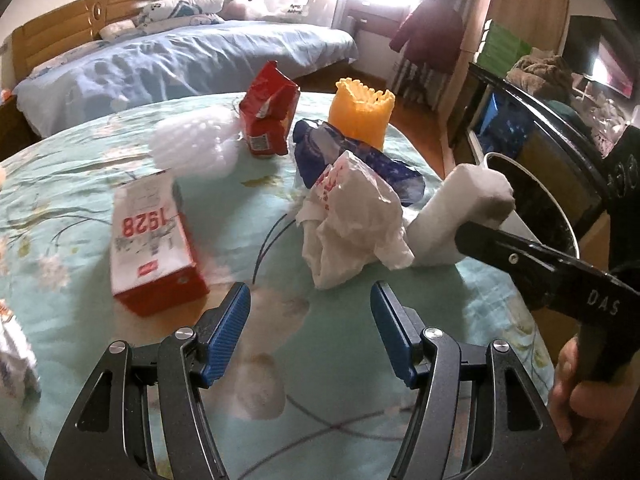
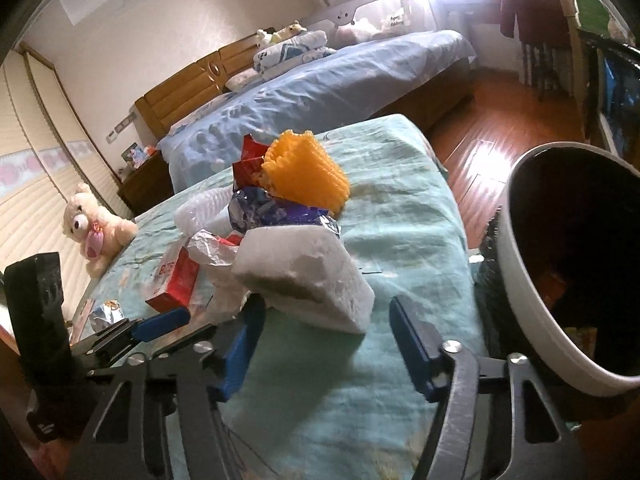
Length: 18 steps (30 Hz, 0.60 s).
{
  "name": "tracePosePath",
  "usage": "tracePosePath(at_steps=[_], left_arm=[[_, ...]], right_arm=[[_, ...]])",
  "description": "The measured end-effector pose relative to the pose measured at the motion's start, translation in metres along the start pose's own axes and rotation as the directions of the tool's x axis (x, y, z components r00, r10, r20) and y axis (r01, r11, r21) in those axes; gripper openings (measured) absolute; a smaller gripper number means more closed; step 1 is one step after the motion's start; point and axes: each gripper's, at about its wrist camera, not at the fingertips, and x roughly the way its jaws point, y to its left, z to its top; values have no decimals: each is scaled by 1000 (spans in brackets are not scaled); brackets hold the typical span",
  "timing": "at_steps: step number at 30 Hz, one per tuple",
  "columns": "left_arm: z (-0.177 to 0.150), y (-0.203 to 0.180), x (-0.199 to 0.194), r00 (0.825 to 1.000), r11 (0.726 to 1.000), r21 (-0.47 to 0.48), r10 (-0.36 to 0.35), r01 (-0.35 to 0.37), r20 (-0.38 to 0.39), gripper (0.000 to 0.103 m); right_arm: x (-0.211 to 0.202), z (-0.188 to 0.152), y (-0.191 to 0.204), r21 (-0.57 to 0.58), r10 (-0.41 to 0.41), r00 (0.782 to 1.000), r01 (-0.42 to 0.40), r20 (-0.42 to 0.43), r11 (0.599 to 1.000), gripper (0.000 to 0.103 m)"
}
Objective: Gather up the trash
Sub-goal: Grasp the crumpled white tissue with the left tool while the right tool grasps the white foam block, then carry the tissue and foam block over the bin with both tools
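Observation:
Trash lies on a table with a teal floral cloth: a red and white "1928" box, a crumpled white plastic bag, a blue foil wrapper, a torn red carton, an orange foam net, a white foam net and a white foam block. My left gripper is open and empty, just short of the plastic bag. My right gripper is open around the near end of the foam block, which rests on the table; it also shows in the left wrist view.
A white-rimmed black trash bin stands off the table's right edge. A teddy bear sits at the table's far left. Crumpled foil lies near the left gripper. A bed is behind the table.

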Motion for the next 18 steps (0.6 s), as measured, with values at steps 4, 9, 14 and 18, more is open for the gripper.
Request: tracePosePath(at_steps=[4, 9, 14, 18], left_arm=[[7, -4, 7, 1000, 1000, 17, -25, 25, -5, 51], [10, -16, 17, 999, 998, 52, -45, 46, -25, 23], [8, -15, 10, 999, 998, 50, -48, 48, 4, 15], [3, -7, 1, 999, 999, 13, -51, 51, 17, 13]], right_arm=[[8, 2, -4, 6, 7, 1000, -7, -17, 1000, 36], [9, 1, -9, 9, 4, 1000, -4, -15, 1000, 17], [2, -1, -11, 3, 6, 1000, -6, -12, 1000, 13], [-6, -4, -10, 1, 7, 1000, -7, -4, 1000, 11]])
